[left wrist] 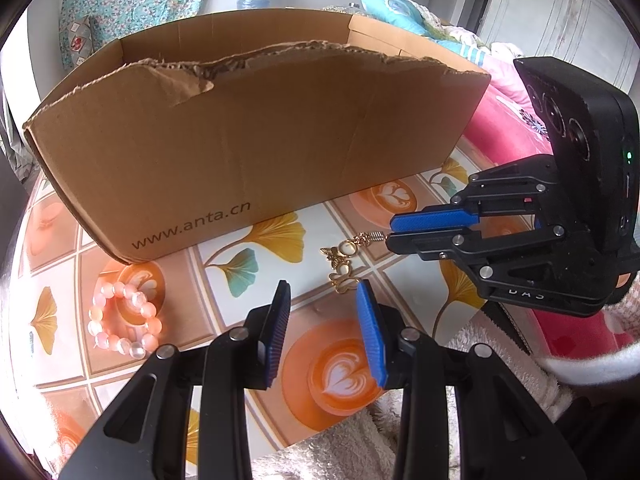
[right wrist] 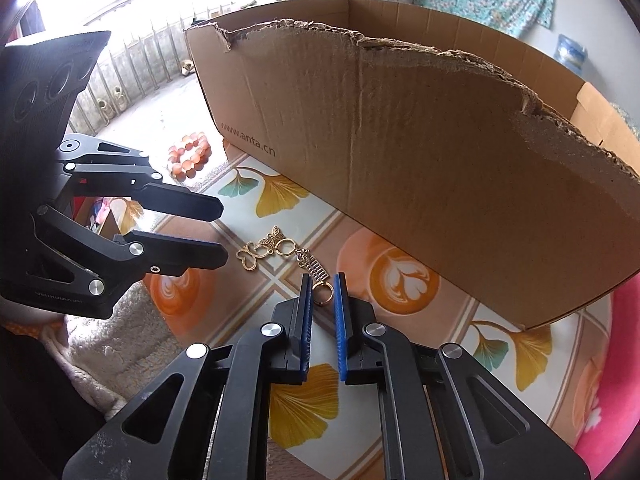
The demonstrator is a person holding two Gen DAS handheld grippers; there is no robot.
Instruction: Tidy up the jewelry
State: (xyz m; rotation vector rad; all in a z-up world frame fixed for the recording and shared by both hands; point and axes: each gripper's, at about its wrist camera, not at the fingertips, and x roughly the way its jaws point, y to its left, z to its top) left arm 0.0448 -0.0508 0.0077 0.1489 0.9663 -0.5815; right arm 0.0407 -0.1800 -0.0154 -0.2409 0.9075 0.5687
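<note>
A gold charm chain [left wrist: 345, 262] with butterfly pieces lies on the patterned table, also in the right wrist view [right wrist: 276, 251]. Its ring end [right wrist: 322, 292] sits between the tips of my right gripper [right wrist: 322, 286], whose jaws are nearly closed around it; the ring still rests on the table. The right gripper [left wrist: 390, 229] shows from the side in the left wrist view. My left gripper [left wrist: 323, 300] is open and empty, just short of the chain's butterfly end. A pink bead bracelet [left wrist: 122, 320] lies to the left, also in the right wrist view [right wrist: 188, 156].
A large open cardboard box [left wrist: 256, 136] with a torn front wall stands just behind the jewelry, also in the right wrist view [right wrist: 440, 168]. A fluffy cream cloth [left wrist: 340, 452] lies at the table's near edge. Pink bedding [left wrist: 504, 112] is at the right.
</note>
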